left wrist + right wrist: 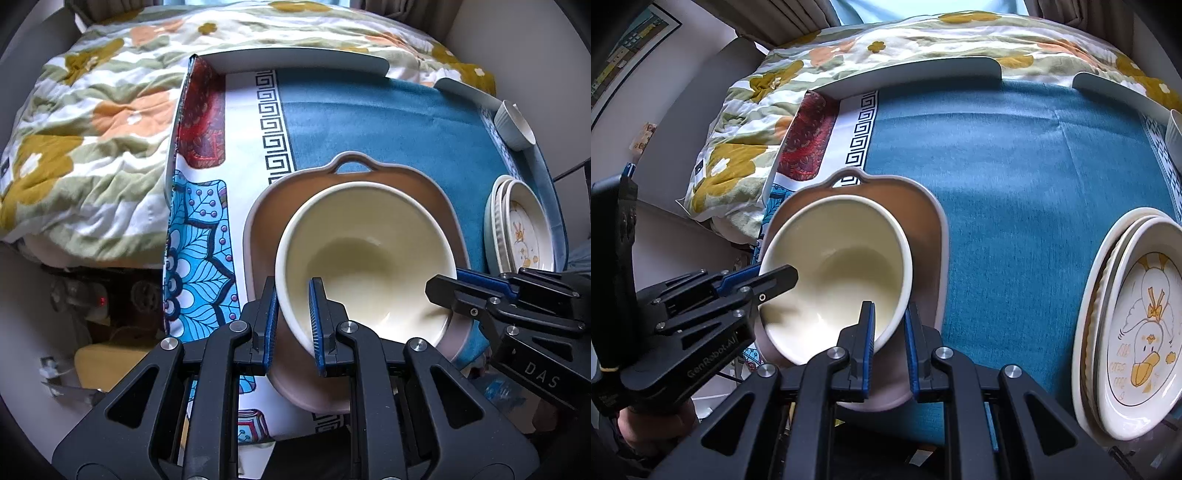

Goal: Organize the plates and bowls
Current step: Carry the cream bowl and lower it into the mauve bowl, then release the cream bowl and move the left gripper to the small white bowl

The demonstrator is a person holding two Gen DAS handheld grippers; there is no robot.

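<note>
Between the blue-padded fingers of the left gripper [293,325] sits the near-left rim of a cream bowl [365,254], one finger outside the wall and the other inside the bowl, closed down to the thickness of that wall. The bowl rests tilted inside a wider mauve dish with a loop handle [351,162], which lies on a blue tablecloth [369,118]. Ahead of the fingers and to their right stands a stack of plates [517,225], the top one printed with a cartoon duck, and beyond that a small ribbed cup [515,123] lies on its side near the cloth's far edge. To the left of the fingers the patterned border of the cloth hangs over the table edge, and a floral quilt [92,122] fills the space beyond.

The right gripper [889,341] grips the opposite rim of the same cream bowl [834,258] in the same way (one finger inside, one outside), narrowed onto the wall. From its view the mauve dish [934,229] lies just ahead of the fingers, the stack of plates [1137,332] well off to their right, and the left gripper enters from the left, its tips over the bowl's rim.
</note>
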